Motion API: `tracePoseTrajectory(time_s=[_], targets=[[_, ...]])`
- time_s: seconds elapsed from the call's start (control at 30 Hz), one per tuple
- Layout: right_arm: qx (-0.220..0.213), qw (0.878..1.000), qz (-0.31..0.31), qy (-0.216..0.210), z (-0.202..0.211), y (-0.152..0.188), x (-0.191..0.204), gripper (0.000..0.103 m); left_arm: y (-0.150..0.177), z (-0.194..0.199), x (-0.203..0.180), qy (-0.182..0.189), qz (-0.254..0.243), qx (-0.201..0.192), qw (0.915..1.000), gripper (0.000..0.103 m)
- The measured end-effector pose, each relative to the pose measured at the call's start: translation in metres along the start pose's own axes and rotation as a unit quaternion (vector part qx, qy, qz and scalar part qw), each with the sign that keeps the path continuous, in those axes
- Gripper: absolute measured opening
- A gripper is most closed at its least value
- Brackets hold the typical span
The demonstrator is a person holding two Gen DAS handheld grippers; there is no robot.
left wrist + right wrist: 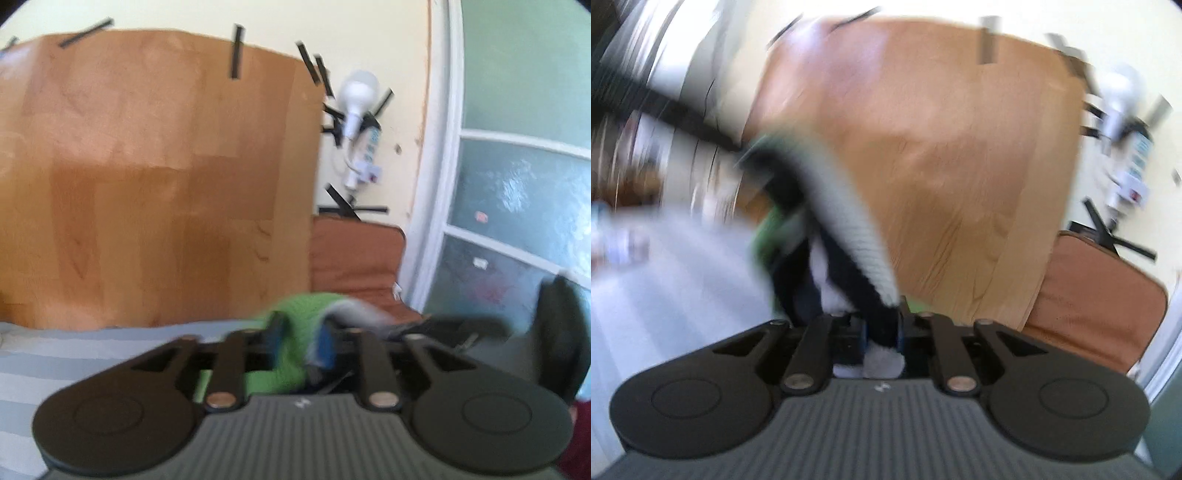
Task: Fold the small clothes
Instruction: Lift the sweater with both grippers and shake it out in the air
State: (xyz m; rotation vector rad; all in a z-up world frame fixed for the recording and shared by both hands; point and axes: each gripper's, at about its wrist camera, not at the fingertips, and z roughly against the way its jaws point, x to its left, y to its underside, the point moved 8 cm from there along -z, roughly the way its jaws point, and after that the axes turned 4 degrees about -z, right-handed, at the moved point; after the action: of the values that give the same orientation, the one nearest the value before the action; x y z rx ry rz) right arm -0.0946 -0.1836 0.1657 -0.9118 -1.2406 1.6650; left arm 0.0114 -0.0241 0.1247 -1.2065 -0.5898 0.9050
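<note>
The left gripper (301, 343) pinches the green knit garment (295, 332); the right gripper (881, 332) clamps its black-and-white part, above the striped sheet (55, 354).

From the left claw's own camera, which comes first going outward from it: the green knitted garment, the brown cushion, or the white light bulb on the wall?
1. Green knitted garment, pinched in the left claw.
2. Brown cushion, behind, right of centre.
3. White light bulb, high on the far wall.
</note>
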Motion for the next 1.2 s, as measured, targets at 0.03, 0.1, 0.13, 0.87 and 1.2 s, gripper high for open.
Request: tracePoseTrajectory(time_s=[0.03, 0.1, 0.13, 0.87, 1.2], targets=[[-0.014, 1.000, -0.014, 0.011, 0.005, -0.009, -0.012, 0.016, 0.001, 0.004, 0.004, -0.002, -0.001, -0.013, 0.9999, 0.057], [-0.028, 0.998, -0.036, 0.034, 0.018, -0.023, -0.039, 0.016, 0.008, 0.010, 0.009, -0.043, -0.027, -0.042, 0.9978, 0.059], [-0.030, 0.998, -0.041, 0.043, 0.020, -0.030, -0.048, 0.016, 0.015, 0.008, 0.009, -0.068, -0.052, -0.042, 0.9954, 0.060], [-0.052, 0.986, -0.155, 0.025, 0.083, -0.097, -0.111, 0.016, 0.109, -0.116, -0.101, -0.093, -0.245, 0.000, 0.9651, 0.081], [-0.076, 0.988, -0.128, 0.025, 0.128, -0.136, -0.104, 0.016, 0.088, -0.139, -0.124, -0.082, -0.273, -0.060, 0.9567, 0.057]])
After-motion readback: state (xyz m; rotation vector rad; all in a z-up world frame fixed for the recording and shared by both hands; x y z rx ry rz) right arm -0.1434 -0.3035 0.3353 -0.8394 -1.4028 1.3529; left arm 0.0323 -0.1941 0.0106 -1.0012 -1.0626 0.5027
